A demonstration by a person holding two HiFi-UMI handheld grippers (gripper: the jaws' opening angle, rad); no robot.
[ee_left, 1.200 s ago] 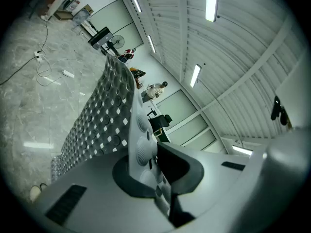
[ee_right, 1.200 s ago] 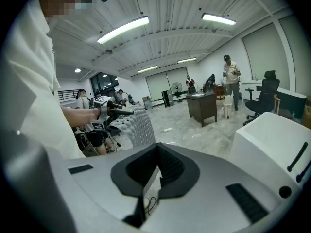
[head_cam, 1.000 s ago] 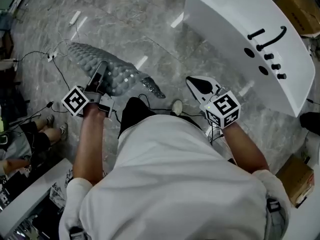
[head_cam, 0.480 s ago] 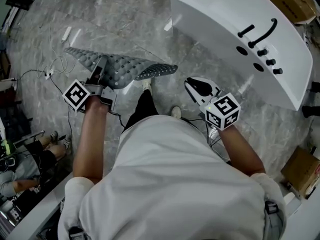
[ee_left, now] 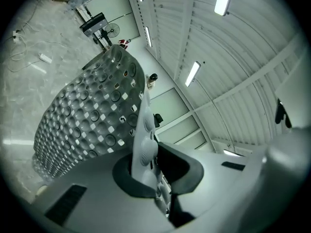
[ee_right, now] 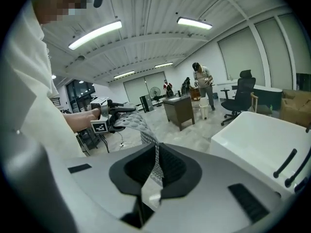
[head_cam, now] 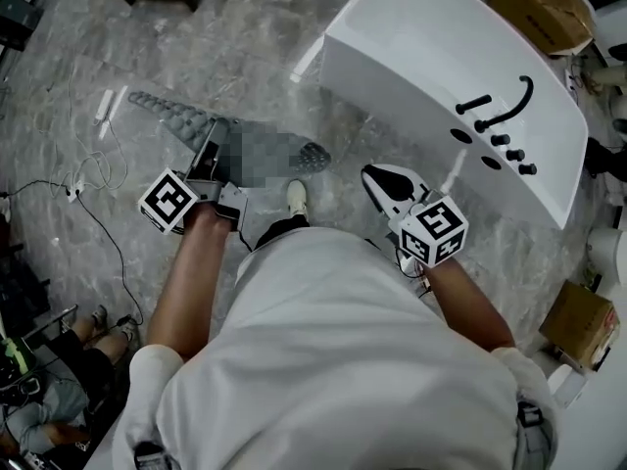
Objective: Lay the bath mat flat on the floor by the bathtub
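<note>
Person standing on a grey floor (head_cam: 245, 37), seen from above, working a gripper in each hand. The left gripper (head_cam: 208, 153) is clamping one edge of the mat (head_cam: 171, 116), a grey sheet covered in round bumps. It is holding the mat up off the floor, stretched out to the left of the bathtub (head_cam: 421, 76) and sagging at both ends. The right gripper (head_cam: 377, 176) is hovering just right of the mat's near end, apart from it. Its jaws are drawn together, or nearly so, gripping nothing; the mat is only showing through the thin slit between them. The white tub is standing at the far right.

The task looks about half done: the mat is picked up and is near the tub. Lowering it, spreading it flat beside the tub and letting go are all left to do.
</note>
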